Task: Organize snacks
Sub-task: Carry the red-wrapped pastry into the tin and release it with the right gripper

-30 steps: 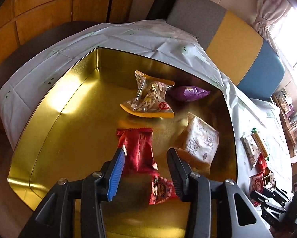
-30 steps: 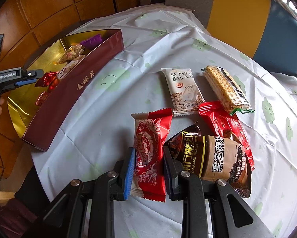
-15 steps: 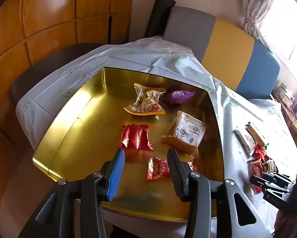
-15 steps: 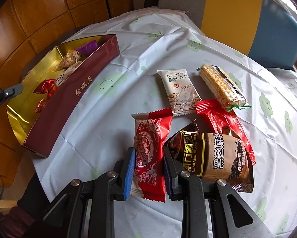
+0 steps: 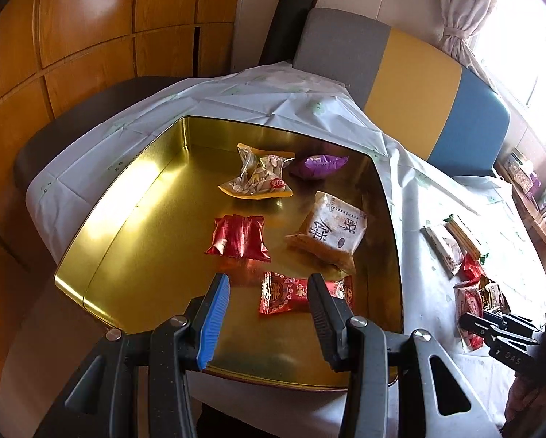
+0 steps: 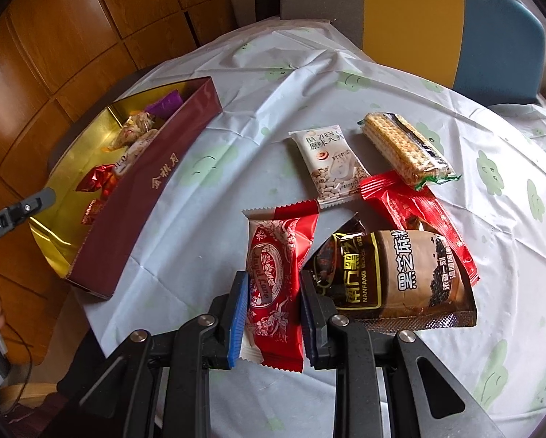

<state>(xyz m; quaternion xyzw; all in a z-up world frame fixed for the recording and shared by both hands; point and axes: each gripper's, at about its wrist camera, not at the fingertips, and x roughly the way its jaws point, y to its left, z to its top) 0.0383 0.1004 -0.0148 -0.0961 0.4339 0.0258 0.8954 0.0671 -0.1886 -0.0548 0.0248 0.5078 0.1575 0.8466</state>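
Observation:
A gold-lined tin with a maroon outer wall holds several snacks: a red candy, a red pack, a white-and-tan pack, a clear seed bag and a purple sweet. My left gripper is open and empty above the tin's near edge. My right gripper is shut on a red-and-white snack pack, among loose packs on the tablecloth.
On the cloth lie a brown sesame pack, a long red pack, a white nut pack and a wafer pack. A grey, yellow and blue sofa stands behind the table. Wood panelling is on the left.
My left gripper has pulled up and back from inside the tin, open and empty. My right gripper stays shut on the red-and-white pack and has barely moved.

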